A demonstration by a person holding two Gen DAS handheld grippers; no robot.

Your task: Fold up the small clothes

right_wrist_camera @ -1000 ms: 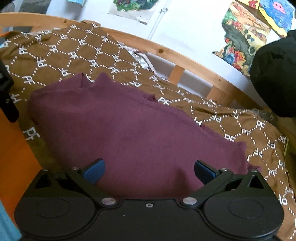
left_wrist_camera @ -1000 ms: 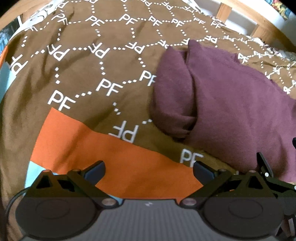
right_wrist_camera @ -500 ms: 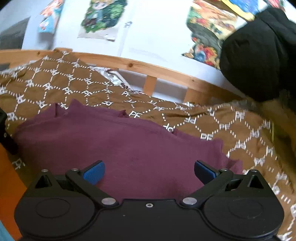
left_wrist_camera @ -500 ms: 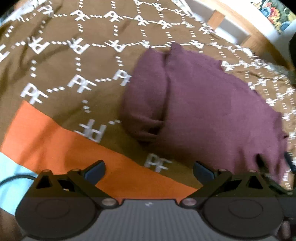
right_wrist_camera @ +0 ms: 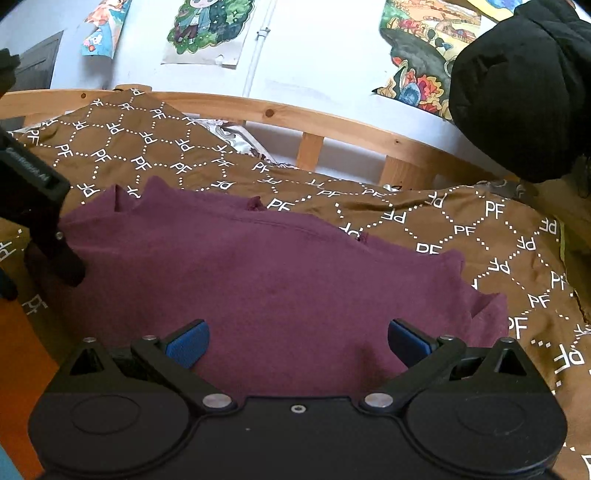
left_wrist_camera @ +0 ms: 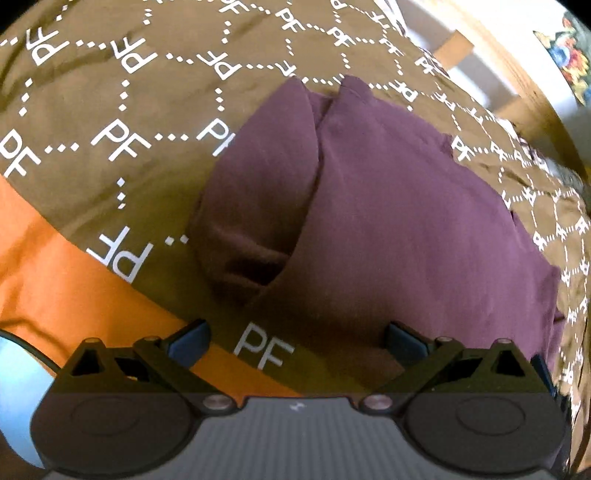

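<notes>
Brown bedspread [left_wrist_camera: 110,122]; maroon garment [right_wrist_camera: 280,280] ahead of both spread grippers.

Left gripper [left_wrist_camera: 295,338] held with jaws spread wide, nothing gripped; right gripper [right_wrist_camera: 297,339] likewise, pointed toward 12 o'clock.

Soft daylight fills both fisheye views. The left wrist view is slightly blurred, its far wall [left_wrist_camera: 498,22] overexposed. The right wrist view is sharper; its bed rail [right_wrist_camera: 332,125] bows, and corners darken.
</notes>
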